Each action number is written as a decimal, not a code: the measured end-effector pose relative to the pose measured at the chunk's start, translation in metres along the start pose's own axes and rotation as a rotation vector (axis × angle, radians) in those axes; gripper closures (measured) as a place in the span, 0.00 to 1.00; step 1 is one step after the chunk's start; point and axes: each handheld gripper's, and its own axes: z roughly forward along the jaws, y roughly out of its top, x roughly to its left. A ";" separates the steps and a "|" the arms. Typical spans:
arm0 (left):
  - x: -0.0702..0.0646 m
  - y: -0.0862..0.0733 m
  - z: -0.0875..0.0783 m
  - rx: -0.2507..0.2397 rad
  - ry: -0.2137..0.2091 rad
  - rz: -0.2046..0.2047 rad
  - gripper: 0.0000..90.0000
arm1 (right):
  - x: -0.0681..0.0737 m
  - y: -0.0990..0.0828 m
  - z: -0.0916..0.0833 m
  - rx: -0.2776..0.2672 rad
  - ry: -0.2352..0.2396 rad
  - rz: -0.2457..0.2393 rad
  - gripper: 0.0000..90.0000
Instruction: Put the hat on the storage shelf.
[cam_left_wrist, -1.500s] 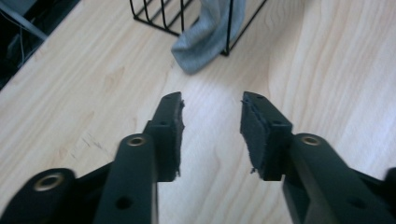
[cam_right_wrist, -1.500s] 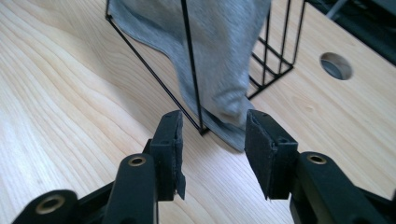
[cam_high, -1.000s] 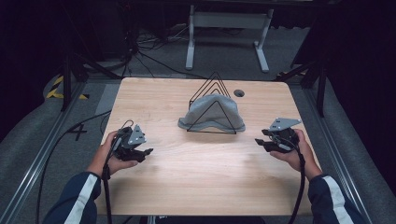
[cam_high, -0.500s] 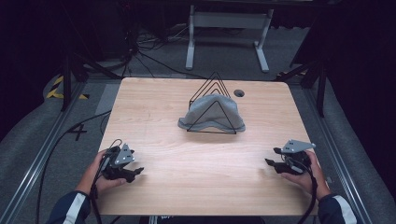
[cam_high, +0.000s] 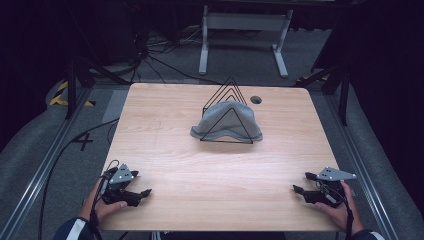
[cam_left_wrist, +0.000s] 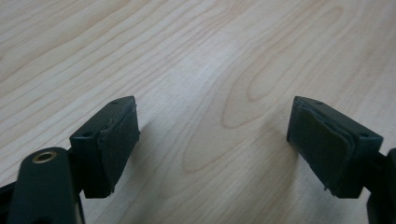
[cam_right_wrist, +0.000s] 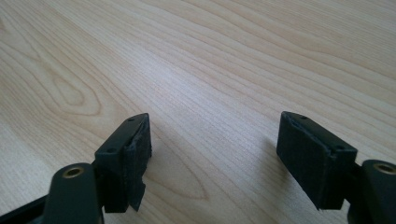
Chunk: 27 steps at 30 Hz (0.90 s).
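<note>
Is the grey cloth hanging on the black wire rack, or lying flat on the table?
Hanging: the grey cloth is draped over the black wire rack, humped up above the table.

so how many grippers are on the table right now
2: the left gripper at the near left corner, the right gripper at the near right corner, both open and empty.
</note>
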 end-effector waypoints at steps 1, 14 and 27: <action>0.000 0.000 -0.001 0.009 0.003 0.001 0.19 | 0.000 0.000 0.000 0.000 0.001 0.002 0.30; 0.000 0.000 0.000 0.003 0.005 -0.003 0.18 | -0.002 0.000 0.000 0.003 -0.037 0.038 0.28; -0.001 0.001 0.000 0.014 -0.003 -0.015 0.17 | -0.002 0.000 0.000 0.004 -0.046 0.044 0.27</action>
